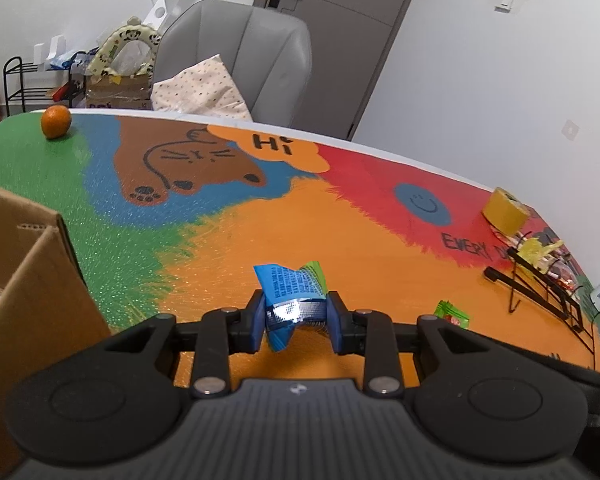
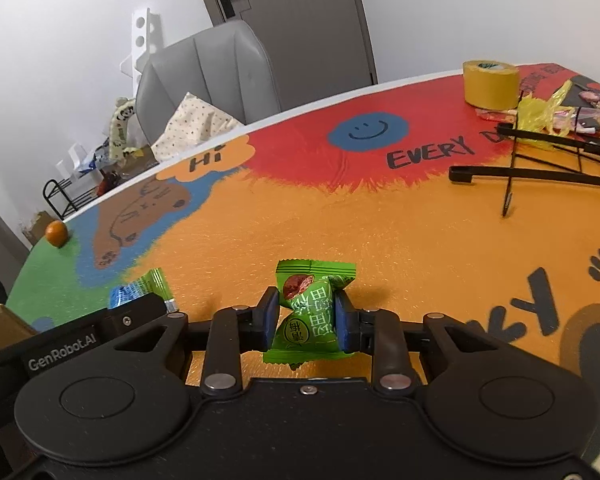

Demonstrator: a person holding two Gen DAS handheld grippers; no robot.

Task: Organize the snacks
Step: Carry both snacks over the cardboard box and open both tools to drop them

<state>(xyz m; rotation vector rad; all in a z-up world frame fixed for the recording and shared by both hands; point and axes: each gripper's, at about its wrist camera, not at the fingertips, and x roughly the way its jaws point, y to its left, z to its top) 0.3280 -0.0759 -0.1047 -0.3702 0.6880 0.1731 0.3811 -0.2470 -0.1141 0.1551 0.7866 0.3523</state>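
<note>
Left tool (image 1: 296, 322) and right tool (image 2: 307, 316) each pinch something.

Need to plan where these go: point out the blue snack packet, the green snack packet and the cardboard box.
blue snack packet (image 1: 290, 286), left wrist view, printed upper part above the claw.
green snack packet (image 2: 308, 306), right wrist view, middle of the wrapper front.
cardboard box (image 1: 40, 276), left wrist view, outer side wall.

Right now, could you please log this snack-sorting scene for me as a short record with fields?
left gripper: shut on blue snack packet
right gripper: shut on green snack packet
surface: colourful table mat
box: cardboard box at left edge, open
far corner: orange
right side: yellow tape roll, black wire rack
</note>
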